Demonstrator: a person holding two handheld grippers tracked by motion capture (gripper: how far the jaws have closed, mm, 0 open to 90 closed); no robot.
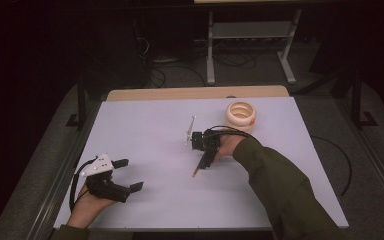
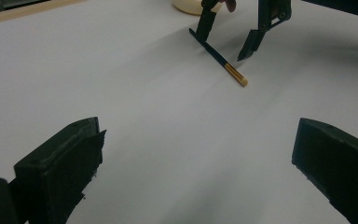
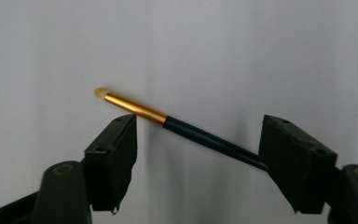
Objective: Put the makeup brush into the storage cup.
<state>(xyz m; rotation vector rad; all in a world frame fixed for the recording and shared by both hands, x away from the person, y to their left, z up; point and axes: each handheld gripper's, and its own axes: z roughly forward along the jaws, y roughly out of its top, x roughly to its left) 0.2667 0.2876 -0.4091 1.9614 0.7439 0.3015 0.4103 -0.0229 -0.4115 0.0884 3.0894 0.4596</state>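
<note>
Brush (image 3: 177,126): glossy gold metal ferrule, dark handle.

— What was your table (image 1: 145,150) like?

— You had a white top with a bare wooden strip (image 1: 195,93) along its far edge.

— And what lay on it?

— A slim brush (image 2: 220,59) with a dark handle and a gold ferrule lay flat near the middle, its pale tip towards your near edge. A cream ring-shaped holder (image 1: 240,115) stood close to your far right corner. A thin clear stick (image 1: 190,130) lay just left of centre, well apart from the holder.
</note>
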